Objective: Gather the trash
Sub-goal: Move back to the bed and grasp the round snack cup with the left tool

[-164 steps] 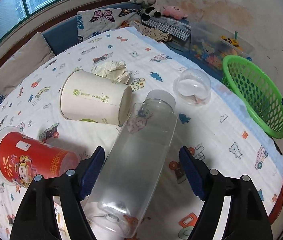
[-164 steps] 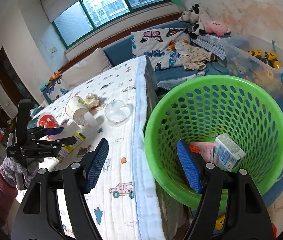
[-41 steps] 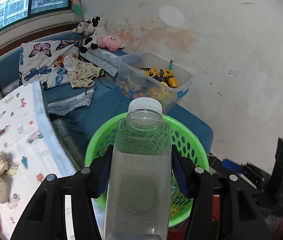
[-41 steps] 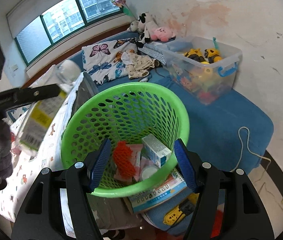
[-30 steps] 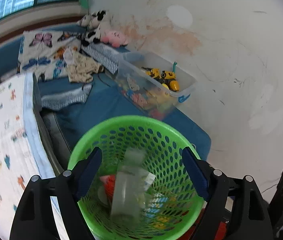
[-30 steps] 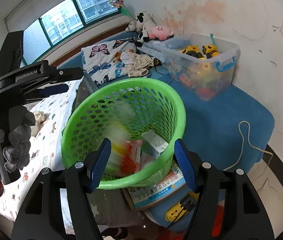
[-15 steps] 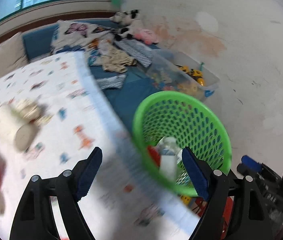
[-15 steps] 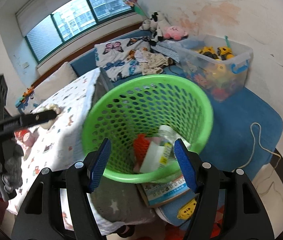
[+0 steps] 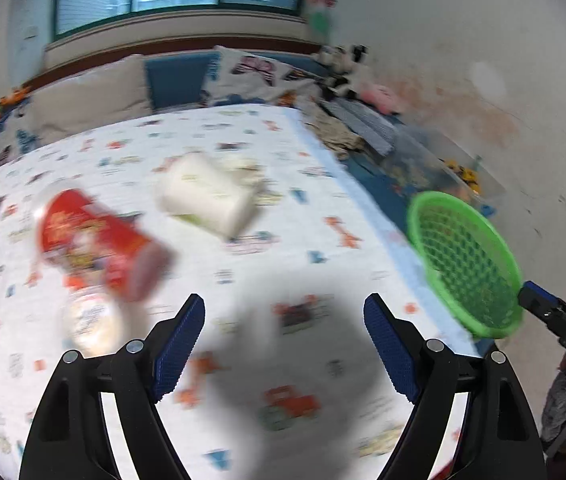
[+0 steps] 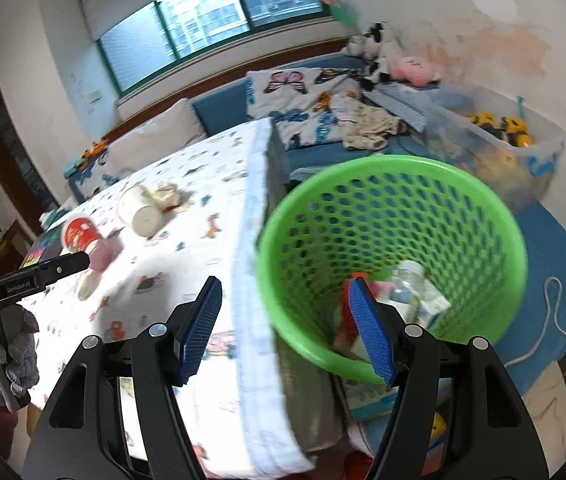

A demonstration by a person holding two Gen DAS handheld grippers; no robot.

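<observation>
The green basket (image 10: 483,208) stands beside the table and holds a clear plastic bottle (image 10: 407,284) among other trash. It also shows in the left wrist view (image 9: 463,256). My left gripper (image 9: 283,344) is open and empty above the table (image 9: 303,208), in a blurred view. A red cup (image 9: 91,240), a white paper cup (image 9: 207,196) and a clear lid (image 9: 91,320) lie ahead of it. My right gripper (image 10: 283,328) is open and empty, over the table edge and the basket's near rim.
A crumpled tissue (image 10: 167,194) lies behind the white cup (image 10: 141,210). A clear toy box (image 10: 499,140) stands behind the basket on a blue mat. Cushions and plush toys (image 10: 383,56) line the window bench. A white cord (image 10: 551,312) lies right of the basket.
My left gripper let the clear bottle fall into the basket, then swung left, back over the table. My right gripper shifted left, so the basket now sits further right in its view.
</observation>
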